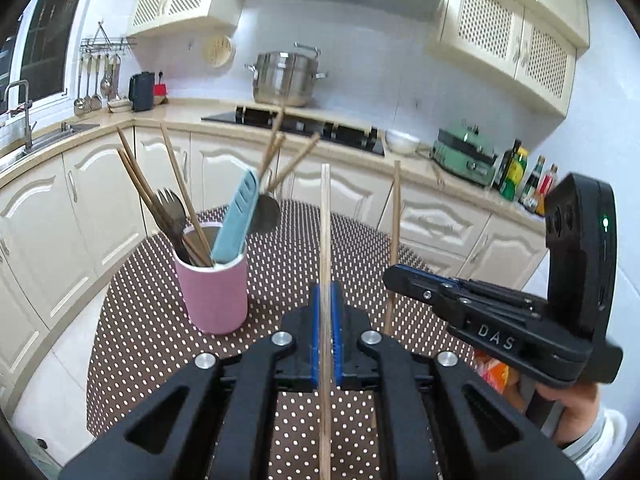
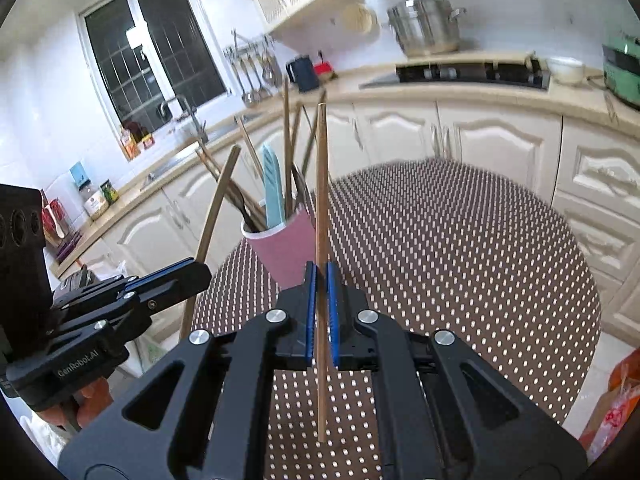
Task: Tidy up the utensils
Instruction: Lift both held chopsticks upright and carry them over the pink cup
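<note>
My left gripper [image 1: 327, 334] is clamped on a single wooden chopstick [image 1: 325, 240], the blue pads pinching it near its middle so that it stands almost upright, one end rising above the jaws and the other hanging below them. My right gripper [image 2: 320, 316] grips a second chopstick [image 2: 321, 200] the same way, also close to vertical. Ahead of both tools stands the pink cup [image 1: 214, 292] on the dotted table [image 1: 140, 320], already bristling with chopsticks, a fork [image 1: 168, 204] and a light blue utensil [image 1: 237, 216]. From the left tool the cup lies forward and to the left; from the right tool it sits almost straight ahead, just behind the held stick. I judge the left hand nearer, and both sticks already run along the cup's own axis, so each only has to go over the rim and down.
</note>
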`<state>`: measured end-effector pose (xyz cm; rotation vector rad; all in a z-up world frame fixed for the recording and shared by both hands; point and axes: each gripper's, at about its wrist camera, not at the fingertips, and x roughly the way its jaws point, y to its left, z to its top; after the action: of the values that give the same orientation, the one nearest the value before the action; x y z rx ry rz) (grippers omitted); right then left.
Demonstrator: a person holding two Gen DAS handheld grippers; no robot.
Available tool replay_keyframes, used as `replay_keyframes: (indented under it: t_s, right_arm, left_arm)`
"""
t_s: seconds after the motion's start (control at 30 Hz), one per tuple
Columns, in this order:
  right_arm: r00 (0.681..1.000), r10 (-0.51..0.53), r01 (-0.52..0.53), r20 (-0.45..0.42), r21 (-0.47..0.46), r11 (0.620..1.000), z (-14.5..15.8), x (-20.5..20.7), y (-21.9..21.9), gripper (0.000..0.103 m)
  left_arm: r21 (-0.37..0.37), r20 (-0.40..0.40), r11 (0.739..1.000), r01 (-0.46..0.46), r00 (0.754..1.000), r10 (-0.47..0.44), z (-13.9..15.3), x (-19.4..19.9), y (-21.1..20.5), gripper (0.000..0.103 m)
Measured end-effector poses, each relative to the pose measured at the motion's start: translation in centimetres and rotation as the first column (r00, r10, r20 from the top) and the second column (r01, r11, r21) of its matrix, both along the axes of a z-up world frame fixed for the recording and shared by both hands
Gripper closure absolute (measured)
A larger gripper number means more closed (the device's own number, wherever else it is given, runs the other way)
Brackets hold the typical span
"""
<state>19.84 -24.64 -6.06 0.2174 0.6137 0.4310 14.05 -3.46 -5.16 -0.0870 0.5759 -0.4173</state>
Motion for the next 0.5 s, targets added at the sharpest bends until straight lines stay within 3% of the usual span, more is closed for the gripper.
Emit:
replay_keyframes:
  t_s: [0.3, 0.5]
  right_arm:
    - [0.994, -0.003, -0.002, 0.112, 0.044, 0.999, 1.7, -0.2, 1.9, 0.097]
    - [0.985, 0.005, -0.016, 0.173, 0.062, 0.998, 2.9, 0.0, 3.4, 0.097]
  left_arm:
    - [-0.134, 0.175, 0.991, -0.01, 0.984, 0.033, 1.9, -1.3, 3.0, 0.098]
    - [-0.205, 0.321, 0.974, -0.092, 0.934, 0.156, 2.4, -1.5, 5.2, 0.098]
